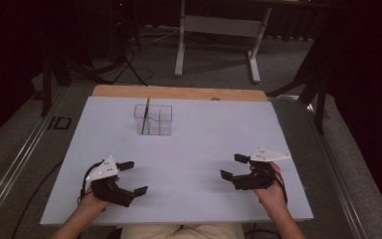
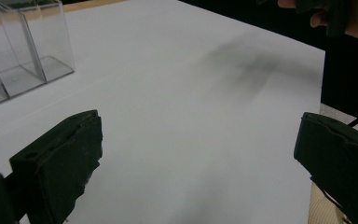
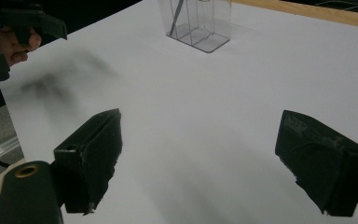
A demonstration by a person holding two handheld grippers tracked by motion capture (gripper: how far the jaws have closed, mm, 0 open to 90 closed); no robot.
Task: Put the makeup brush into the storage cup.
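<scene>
A clear plastic box (image 1: 153,119) with compartments stands on the white table (image 1: 189,144) toward the back, left of centre; a thin dark stick leans in its left side. The box also appears at the top left of the left gripper view (image 2: 21,51) and at the top of the right gripper view (image 3: 196,23). My left gripper (image 1: 133,178) rests near the front left, open, nothing between its jaws (image 2: 196,154). My right gripper (image 1: 234,167) sits near the front right, also open and empty (image 3: 198,158). Both point inward across the table.
A wooden strip (image 1: 179,92) runs along the table's far edge. Beyond it on the grey floor stands a white frame with legs (image 1: 219,35), with dark stands and cables to the left. Black curtains close off both sides.
</scene>
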